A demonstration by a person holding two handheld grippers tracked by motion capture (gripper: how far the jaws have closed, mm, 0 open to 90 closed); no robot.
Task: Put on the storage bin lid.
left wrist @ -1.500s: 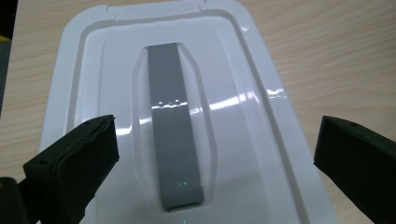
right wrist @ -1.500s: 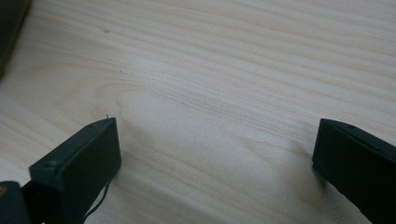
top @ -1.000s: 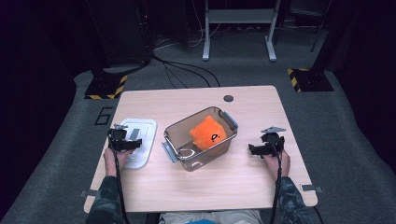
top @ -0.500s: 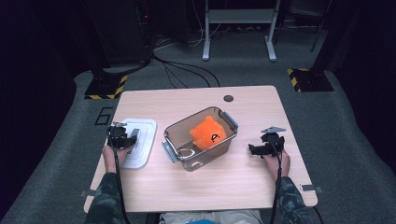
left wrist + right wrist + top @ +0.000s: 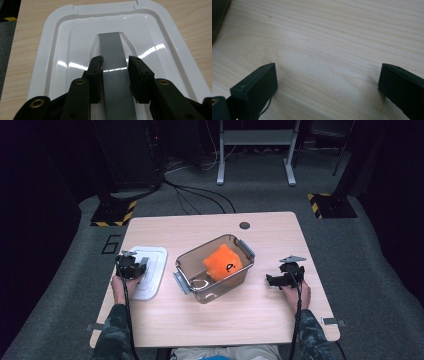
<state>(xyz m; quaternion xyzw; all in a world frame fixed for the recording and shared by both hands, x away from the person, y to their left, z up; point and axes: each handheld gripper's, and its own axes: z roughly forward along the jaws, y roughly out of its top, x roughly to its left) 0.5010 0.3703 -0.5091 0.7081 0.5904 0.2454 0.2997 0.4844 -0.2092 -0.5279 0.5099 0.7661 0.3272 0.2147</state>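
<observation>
Lid (image 5: pixel 150 270) lies flat on the surface at nine o'clock of the bin (image 5: pixel 215 267); your left gripper (image 5: pixel 115 75) has just clamped its fingers across the grey handle (image 5: pixel 113 57), which runs away toward twelve. Right gripper (image 5: pixel 325 82) fingers rest apart.

Orange plush toy (image 5: pixel 222 263) in clear bin (image 5: pixel 186 270)

Lid (image 5: pixel 149 270) lies on the table (image 5: pixel 260 315) left of the bin (image 5: pixel 212 270); plush toy (image 5: pixel 222 263) sits in the bin

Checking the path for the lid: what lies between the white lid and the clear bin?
In the high view, bare table separates white lid from clear bin.
</observation>
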